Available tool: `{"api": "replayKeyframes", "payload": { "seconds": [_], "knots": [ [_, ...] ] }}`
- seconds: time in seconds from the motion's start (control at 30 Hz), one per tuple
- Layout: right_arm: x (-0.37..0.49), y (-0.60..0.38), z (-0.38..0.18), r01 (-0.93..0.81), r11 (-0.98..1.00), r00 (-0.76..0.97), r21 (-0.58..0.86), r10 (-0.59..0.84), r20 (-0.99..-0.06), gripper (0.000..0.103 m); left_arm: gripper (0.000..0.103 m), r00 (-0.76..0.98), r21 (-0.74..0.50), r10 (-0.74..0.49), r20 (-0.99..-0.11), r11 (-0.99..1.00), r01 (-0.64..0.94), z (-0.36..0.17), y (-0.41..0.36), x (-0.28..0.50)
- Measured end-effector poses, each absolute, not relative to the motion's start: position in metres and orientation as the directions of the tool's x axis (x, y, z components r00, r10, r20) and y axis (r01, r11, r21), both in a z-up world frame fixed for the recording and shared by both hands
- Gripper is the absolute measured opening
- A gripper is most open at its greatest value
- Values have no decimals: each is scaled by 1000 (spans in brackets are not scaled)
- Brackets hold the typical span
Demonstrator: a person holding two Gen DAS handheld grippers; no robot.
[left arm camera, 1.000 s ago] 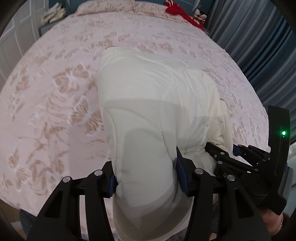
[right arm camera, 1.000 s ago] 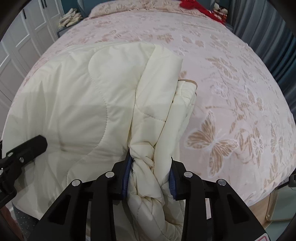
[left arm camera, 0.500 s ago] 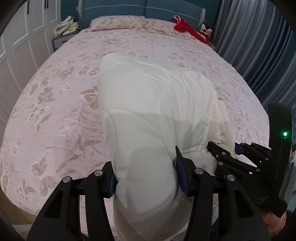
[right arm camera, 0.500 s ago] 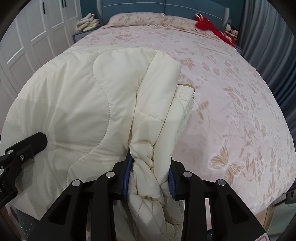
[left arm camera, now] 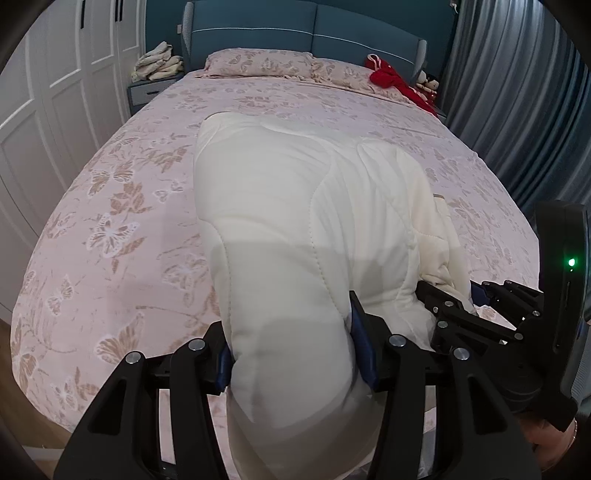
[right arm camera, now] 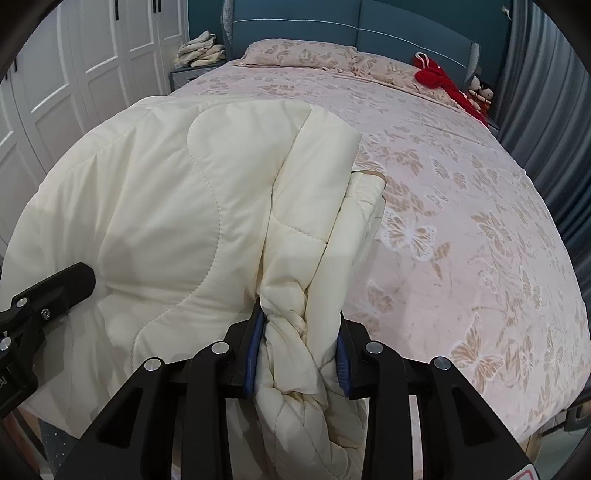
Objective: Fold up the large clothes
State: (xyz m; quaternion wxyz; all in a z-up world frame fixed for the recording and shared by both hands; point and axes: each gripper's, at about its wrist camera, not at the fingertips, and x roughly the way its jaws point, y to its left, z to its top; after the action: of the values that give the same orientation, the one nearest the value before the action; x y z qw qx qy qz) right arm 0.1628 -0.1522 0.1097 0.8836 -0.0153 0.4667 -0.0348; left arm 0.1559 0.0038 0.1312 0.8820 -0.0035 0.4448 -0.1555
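Note:
A cream quilted coat (left arm camera: 295,206) lies lengthwise on the pink butterfly bedspread (left arm camera: 122,206), its near end lifted toward me. My left gripper (left arm camera: 291,347) is shut on a thick padded fold of the coat. In the right wrist view the same coat (right arm camera: 162,206) spreads to the left, and my right gripper (right arm camera: 297,343) is shut on a bunched, twisted edge of it. The right gripper (left arm camera: 454,299) also shows at the right of the left wrist view, pressed into the coat's side. The left gripper's finger (right arm camera: 55,284) pokes in at the lower left of the right wrist view.
Pillows (left arm camera: 258,62) and a red garment (left arm camera: 395,79) lie by the blue headboard (left arm camera: 314,33). A nightstand with folded cloth (left arm camera: 157,66) stands at the left, beside white wardrobe doors (left arm camera: 55,92). Grey curtains (left arm camera: 517,92) hang on the right. Bedspread (right arm camera: 461,240) lies bare right of the coat.
Both grippers have pulled back and up with the coat still clamped. The headboard, wardrobe and nightstand have come into view, and the coat's near end has lifted off the bed.

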Motion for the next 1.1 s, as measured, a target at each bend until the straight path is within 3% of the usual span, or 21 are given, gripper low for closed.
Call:
{"api": "replayKeyframes", "payload": {
  "seconds": [0.33,0.67,1.1],
  "knots": [
    [178,-144,96,50,997,541,-65,-81,-837,32,50,540,-167,-286,-792,952,258,116,20,174],
    [196,-150,56,69,997,480,-24,-54,-876,32,56,480,-166,-252,-841,963,215,66,20,206],
    [194,-159,89,94,995,560,-35,-81,-825,30,56,529,-153,-260,-808,959,239,82,17,210]
  ]
}}
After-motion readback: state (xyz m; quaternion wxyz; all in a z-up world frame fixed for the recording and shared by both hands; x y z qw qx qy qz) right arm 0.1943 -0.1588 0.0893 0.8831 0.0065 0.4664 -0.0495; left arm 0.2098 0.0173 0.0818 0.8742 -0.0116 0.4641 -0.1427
